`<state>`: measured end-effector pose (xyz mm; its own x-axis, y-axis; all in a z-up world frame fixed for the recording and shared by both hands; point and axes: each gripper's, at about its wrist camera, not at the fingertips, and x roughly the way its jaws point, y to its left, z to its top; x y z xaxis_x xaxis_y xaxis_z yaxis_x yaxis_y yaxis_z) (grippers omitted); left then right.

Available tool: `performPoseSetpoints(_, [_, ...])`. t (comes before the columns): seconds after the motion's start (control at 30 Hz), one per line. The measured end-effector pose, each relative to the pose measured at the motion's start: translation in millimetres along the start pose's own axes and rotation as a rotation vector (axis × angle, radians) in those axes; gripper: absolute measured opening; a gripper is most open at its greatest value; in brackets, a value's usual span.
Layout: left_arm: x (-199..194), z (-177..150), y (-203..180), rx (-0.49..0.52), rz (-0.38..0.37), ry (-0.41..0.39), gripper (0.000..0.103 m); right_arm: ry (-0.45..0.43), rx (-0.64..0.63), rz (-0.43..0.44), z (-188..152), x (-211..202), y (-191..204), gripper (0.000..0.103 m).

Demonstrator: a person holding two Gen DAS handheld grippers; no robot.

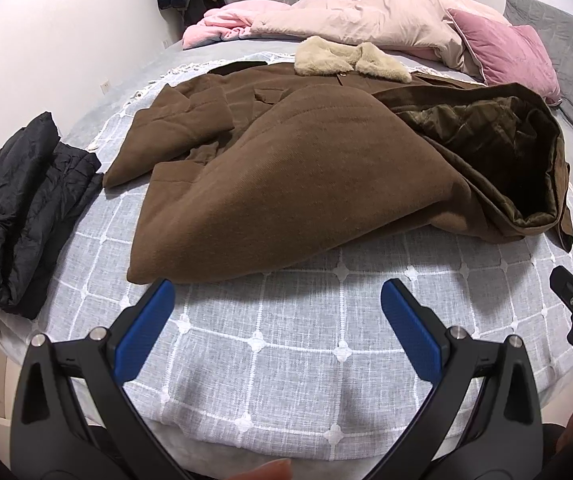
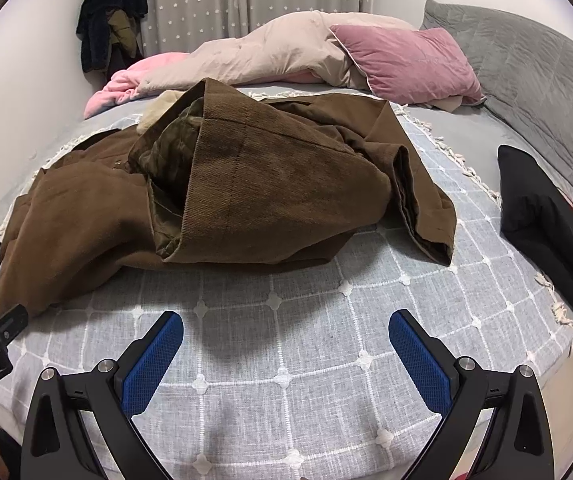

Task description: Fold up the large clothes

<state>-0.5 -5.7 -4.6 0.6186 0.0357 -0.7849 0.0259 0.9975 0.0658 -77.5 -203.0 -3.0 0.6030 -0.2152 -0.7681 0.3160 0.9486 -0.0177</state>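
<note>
We see even, soft indoor light from above in both views, without glare. Soft shadows lie on the bed [image 1: 278,344] under each gripper and along the brown coat's [image 1: 286,184] near hem. Fisheye distortion bends the edges, dark vignetting fills the corners, and focus stays fairly sharp throughout.

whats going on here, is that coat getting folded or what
A person holds a hand-held gripper in each hand over a bed. The left hand-held gripper and right hand-held gripper are both open and hold nothing. The brown coat lies rumpled on the grey checked blanket, its lining showing, not yet neatly folded. A black jacket lies folded to its left.
</note>
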Motion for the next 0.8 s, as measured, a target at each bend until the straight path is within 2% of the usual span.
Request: performPoseSetpoints(0.8, [0.8,2.3,1.8,-0.002,0.002,-0.001,0.102,-0.014,-0.038,0.000,-0.6,3.1,10.6,0.103])
